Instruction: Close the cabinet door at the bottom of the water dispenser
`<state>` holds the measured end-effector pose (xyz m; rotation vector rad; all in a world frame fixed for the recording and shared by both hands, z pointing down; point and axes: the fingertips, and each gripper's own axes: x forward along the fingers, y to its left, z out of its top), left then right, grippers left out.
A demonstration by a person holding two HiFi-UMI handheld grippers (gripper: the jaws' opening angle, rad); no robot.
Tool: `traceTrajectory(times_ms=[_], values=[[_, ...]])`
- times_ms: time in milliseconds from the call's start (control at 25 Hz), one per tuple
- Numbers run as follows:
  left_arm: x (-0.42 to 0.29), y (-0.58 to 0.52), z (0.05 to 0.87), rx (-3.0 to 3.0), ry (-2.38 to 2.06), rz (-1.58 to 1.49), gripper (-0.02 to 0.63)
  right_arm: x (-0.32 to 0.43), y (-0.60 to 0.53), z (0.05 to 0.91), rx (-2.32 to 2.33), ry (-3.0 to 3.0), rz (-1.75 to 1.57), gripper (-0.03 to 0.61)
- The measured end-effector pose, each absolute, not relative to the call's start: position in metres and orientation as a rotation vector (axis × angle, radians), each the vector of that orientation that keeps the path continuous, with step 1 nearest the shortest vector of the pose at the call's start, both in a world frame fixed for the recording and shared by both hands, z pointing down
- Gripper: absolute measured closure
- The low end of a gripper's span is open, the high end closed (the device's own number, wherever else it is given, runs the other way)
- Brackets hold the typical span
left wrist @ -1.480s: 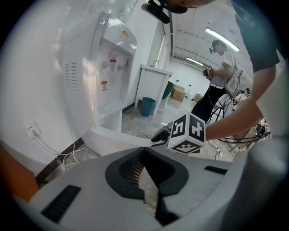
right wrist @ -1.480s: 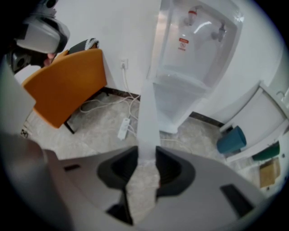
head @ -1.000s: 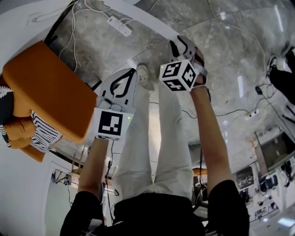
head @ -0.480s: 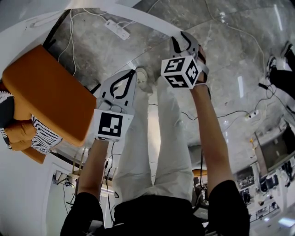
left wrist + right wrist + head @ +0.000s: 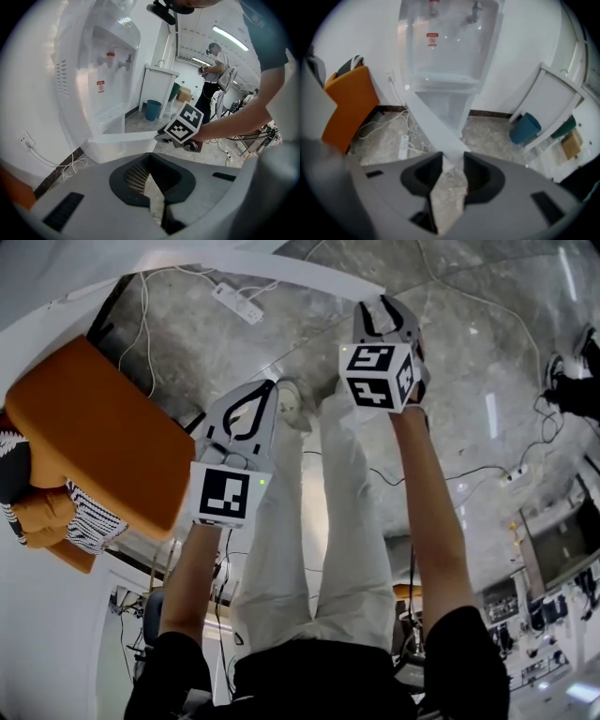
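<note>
Right gripper [image 5: 452,161] — jaws apart, aimed at the open cabinet door [image 5: 436,131] edge, perhaps touching, to push it shut | left gripper [image 5: 151,180] — narrow gap, empty, kept aside.

Water dispenser [image 5: 445,42]: white, upright against a white wall [image 5: 525,47]. Two taps near the top, one a red tap [image 5: 110,55], and a small red-and-white sticker [image 5: 432,40] below them. Bottom cabinet [image 5: 452,110] is open, white inside. Cabinet door [image 5: 433,126]: plain white panel, swung wide open, seen nearly edge-on in the right gripper view, sticking out over the grey stone floor [image 5: 487,136].
</note>
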<state>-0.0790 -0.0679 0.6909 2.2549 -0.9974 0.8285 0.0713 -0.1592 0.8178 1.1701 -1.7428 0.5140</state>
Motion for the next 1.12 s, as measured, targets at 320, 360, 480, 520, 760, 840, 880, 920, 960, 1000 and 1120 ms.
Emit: traceTrajectory(times_ms=[320, 360, 480, 520, 760, 840, 880, 920, 960, 1000, 1120], values=[[-0.072, -0.070, 0.695, 2.252, -0.990, 0.834, 0.607, 0.080, -0.180, 0.815, 1.267, -1.741, 0.581, 0.430], [-0.072, -0.071, 0.695, 2.252, -0.989, 0.834, 0.607, 0.081, -0.183, 0.815, 1.278, -1.739, 0.590, 0.430], [-0.070, -0.074, 0.699, 2.252, -0.990, 0.837, 0.606, 0.085, -0.194, 0.817, 1.311, -1.733, 0.620, 0.431], [-0.069, -0.075, 0.700, 2.250, -0.990, 0.837, 0.607, 0.085, -0.198, 0.818, 1.321, -1.732, 0.629, 0.433], [-0.063, -0.079, 0.704, 2.248, -0.988, 0.842, 0.607, 0.091, -0.220, 0.816, 1.386, -1.734, 0.657, 0.439], [-0.060, -0.081, 0.705, 2.250, -0.985, 0.845, 0.607, 0.092, -0.225, 0.816, 1.412, -1.732, 0.681, 0.440], [-0.059, -0.082, 0.706, 2.251, -0.984, 0.845, 0.607, 0.092, -0.228, 0.817, 1.427, -1.731, 0.701, 0.440], [-0.057, -0.083, 0.707, 2.252, -0.985, 0.843, 0.607, 0.092, -0.230, 0.818, 1.442, -1.729, 0.727, 0.442], [-0.056, -0.085, 0.708, 2.252, -0.985, 0.840, 0.607, 0.092, -0.233, 0.820, 1.453, -1.727, 0.756, 0.443], [-0.055, -0.086, 0.709, 2.252, -0.986, 0.838, 0.607, 0.092, -0.234, 0.822, 1.461, -1.726, 0.782, 0.443], [-0.052, -0.087, 0.712, 2.253, -0.986, 0.837, 0.607, 0.091, -0.242, 0.826, 1.477, -1.740, 0.826, 0.450]])
